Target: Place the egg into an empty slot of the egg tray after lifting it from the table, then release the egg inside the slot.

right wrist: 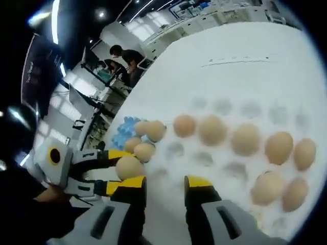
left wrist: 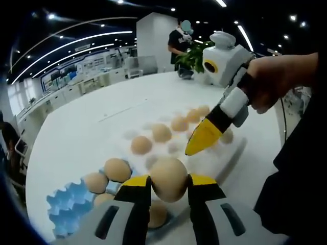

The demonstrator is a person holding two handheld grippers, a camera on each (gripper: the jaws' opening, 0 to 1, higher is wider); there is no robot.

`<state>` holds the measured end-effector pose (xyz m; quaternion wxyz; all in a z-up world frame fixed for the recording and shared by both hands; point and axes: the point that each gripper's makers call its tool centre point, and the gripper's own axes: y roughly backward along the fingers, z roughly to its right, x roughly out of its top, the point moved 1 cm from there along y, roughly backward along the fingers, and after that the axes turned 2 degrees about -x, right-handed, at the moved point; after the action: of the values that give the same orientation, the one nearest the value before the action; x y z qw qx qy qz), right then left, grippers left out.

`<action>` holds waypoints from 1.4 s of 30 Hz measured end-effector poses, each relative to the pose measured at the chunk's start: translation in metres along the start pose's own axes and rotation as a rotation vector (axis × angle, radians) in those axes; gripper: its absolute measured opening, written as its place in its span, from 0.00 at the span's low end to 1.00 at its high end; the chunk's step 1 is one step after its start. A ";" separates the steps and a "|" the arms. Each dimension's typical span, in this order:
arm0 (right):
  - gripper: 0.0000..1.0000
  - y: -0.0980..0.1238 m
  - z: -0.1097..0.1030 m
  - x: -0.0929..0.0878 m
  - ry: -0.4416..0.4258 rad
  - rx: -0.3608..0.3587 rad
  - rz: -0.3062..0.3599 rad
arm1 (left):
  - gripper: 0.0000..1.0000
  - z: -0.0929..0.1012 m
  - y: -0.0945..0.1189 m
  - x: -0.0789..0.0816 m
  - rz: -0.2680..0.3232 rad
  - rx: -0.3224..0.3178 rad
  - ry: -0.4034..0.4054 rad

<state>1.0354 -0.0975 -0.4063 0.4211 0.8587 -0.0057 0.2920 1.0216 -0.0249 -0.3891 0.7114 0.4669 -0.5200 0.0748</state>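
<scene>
White and wide, the bench [left wrist: 87,127] runs back toward rows of workstations under long ceiling light strips, and a person [left wrist: 180,43] stands at its far edge beside a green plant [left wrist: 193,57]. In the right gripper view two more people [right wrist: 125,60] stand by desks off the bench's edge.

On the bench lies a white egg tray [right wrist: 225,153] with many open slots. In the right gripper view seven eggs sit in it: a row of five along the middle [right wrist: 245,139] and two more nearer the camera [right wrist: 280,191]. Beside it is a blue egg tray [left wrist: 69,204], of which a bare corner shows. About four loose eggs [left wrist: 117,169] cluster at that blue tray in the left gripper view; the exact count is hard to tell where they overlap.

A hand [left wrist: 271,81] holds the right gripper [left wrist: 203,137] over the white tray, yellow tips pointing down. Seen from its own camera, the right gripper [right wrist: 165,190] has its jaws apart with nothing between them.

The left gripper [left wrist: 168,185] is clamped on the egg [left wrist: 167,178], lifted above the trays near the blue one; the same egg [right wrist: 129,167] shows in the right gripper view between yellow tips.
</scene>
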 end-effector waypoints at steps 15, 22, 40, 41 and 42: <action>0.29 -0.007 0.013 -0.013 0.220 -0.068 -0.080 | 0.28 -0.028 0.017 -0.009 -0.004 0.071 0.053; 0.21 -0.008 0.018 -0.016 0.319 -0.090 -0.065 | 0.28 -0.042 0.030 -0.017 -0.007 0.118 0.091; 0.20 -0.009 0.019 -0.016 0.405 -0.102 -0.065 | 0.28 -0.073 0.051 -0.035 -0.031 0.191 0.142; 0.20 -0.009 0.019 -0.016 0.406 -0.103 -0.063 | 0.28 -0.074 0.051 -0.036 -0.032 0.193 0.144; 0.20 -0.009 0.019 -0.016 0.407 -0.103 -0.062 | 0.28 -0.074 0.051 -0.036 -0.033 0.195 0.144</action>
<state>1.0338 -0.1095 -0.4304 0.4656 0.7592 0.0907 0.4456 1.0245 0.0723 -0.3899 0.6993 0.5357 -0.4500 0.1467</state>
